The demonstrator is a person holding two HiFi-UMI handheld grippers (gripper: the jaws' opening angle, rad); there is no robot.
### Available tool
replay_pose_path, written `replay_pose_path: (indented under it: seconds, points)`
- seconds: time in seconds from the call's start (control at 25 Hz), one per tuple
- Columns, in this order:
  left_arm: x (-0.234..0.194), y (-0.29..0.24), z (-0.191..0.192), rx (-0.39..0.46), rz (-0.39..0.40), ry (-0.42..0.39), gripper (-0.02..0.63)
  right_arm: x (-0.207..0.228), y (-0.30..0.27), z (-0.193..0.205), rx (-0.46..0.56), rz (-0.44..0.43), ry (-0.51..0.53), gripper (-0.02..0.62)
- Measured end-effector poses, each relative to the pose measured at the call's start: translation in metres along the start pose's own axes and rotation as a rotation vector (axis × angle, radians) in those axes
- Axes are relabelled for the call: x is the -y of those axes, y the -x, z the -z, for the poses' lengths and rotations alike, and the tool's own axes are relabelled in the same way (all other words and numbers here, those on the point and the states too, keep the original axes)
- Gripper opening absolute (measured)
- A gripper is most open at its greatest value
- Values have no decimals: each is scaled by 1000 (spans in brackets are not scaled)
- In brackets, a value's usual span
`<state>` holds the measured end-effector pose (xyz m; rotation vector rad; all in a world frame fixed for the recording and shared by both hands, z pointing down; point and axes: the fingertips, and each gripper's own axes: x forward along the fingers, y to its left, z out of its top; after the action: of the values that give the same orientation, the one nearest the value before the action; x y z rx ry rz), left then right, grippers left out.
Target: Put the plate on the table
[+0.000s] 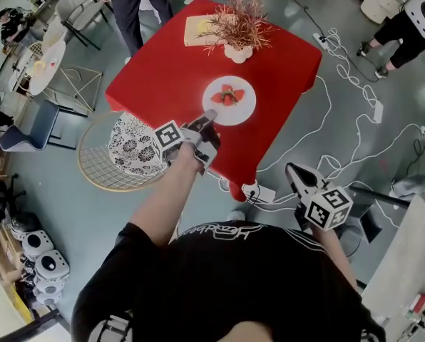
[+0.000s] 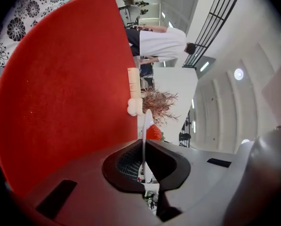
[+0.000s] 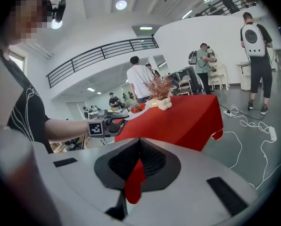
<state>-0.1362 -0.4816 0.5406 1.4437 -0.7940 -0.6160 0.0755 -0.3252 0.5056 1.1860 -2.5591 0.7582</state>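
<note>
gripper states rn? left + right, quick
left gripper: closed, holding the plate by its rim.
right gripper: closed, holding nothing.

Glossy plate [image 1: 245, 106], probably ceramic; matt tablecloth [image 1: 166, 66]

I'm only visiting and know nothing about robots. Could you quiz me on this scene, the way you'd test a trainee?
1. Multiple choice: what is the left gripper clamped on?
A) nothing at all
B) the rim of the white plate
C) a cup

2. True or false: the right gripper is held over the red table.

3. Fill in the gap: the red fruit lying on the plate looks like ___.

Key
1. B: the plate's edge sits between the closed jaws.
2. False: it hangs beside the table, over the floor, with its jaws together and nothing in them.
3. strawberries
</note>
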Motion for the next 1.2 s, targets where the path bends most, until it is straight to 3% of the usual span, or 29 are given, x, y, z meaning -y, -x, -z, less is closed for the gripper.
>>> replay_pose_path:
  seconds: [0.16, 0.44, 0.72, 1.12, 1.2]
  points:
    - [-15, -18, 4, -11, -7, -8, 15, 7, 4, 4, -3, 15, -11, 8]
    - [-47, -38, 12, -34, -98, -12, 15, 12, 2, 9, -7, 22, -22, 8]
    - [-76, -40, 13, -54, -264, -33, 15, 12, -3, 6, -5, 15, -20, 8]
    - [-88, -37, 14, -79, -378, -42, 17, 8, -8, 4, -12, 3, -23, 8]
    - [-85, -40, 15, -89, -379, -55, 50, 8, -8, 3, -8, 0, -30, 8]
